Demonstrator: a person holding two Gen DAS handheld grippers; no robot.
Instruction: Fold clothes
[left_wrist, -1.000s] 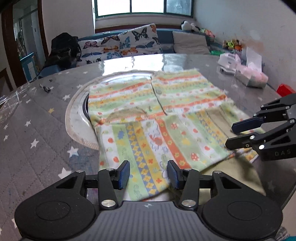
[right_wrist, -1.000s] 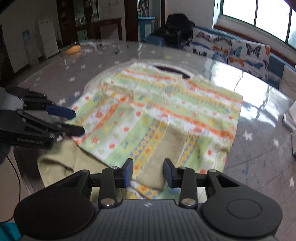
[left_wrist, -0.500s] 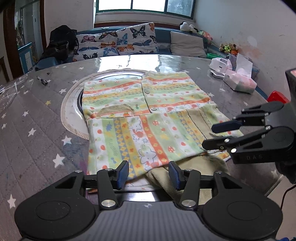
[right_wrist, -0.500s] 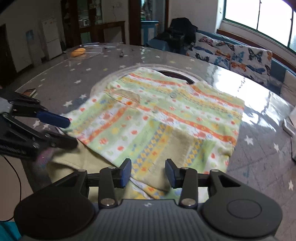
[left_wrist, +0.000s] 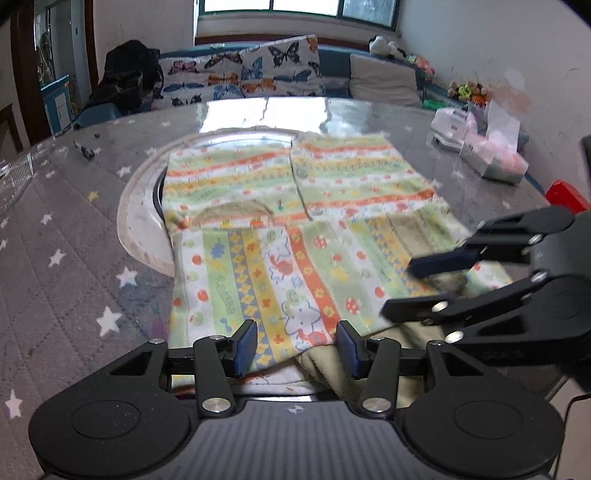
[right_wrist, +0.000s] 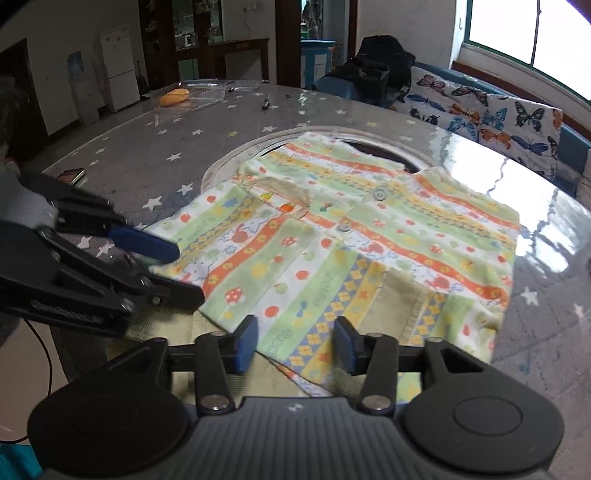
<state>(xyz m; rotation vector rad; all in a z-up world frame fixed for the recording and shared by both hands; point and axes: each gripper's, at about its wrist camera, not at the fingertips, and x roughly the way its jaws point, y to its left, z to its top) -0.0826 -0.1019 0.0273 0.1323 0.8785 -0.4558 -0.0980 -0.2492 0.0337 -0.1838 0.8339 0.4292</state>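
Note:
A child's patterned shirt (left_wrist: 295, 229) with green, orange and yellow stripes lies flat on the round table, its near part folded back so the stripes run the other way. It also shows in the right wrist view (right_wrist: 369, 251). An olive-green garment (left_wrist: 332, 365) sticks out from under its near edge. My left gripper (left_wrist: 297, 347) is open and empty over the shirt's near edge. My right gripper (right_wrist: 293, 345) is open and empty over the near right corner. Each gripper shows in the other's view, jaws apart.
A round glass turntable (left_wrist: 236, 140) lies under the shirt on the star-print table cover (left_wrist: 55, 258). Tissue packs and a white box (left_wrist: 491, 151) stand at the far right. A clear tray with a yellow fruit (right_wrist: 173, 96) stands at the far left. A sofa (left_wrist: 258, 79) is behind.
Both grippers have moved forward and lower, closer to the shirt's near edge. The shirt has not moved.

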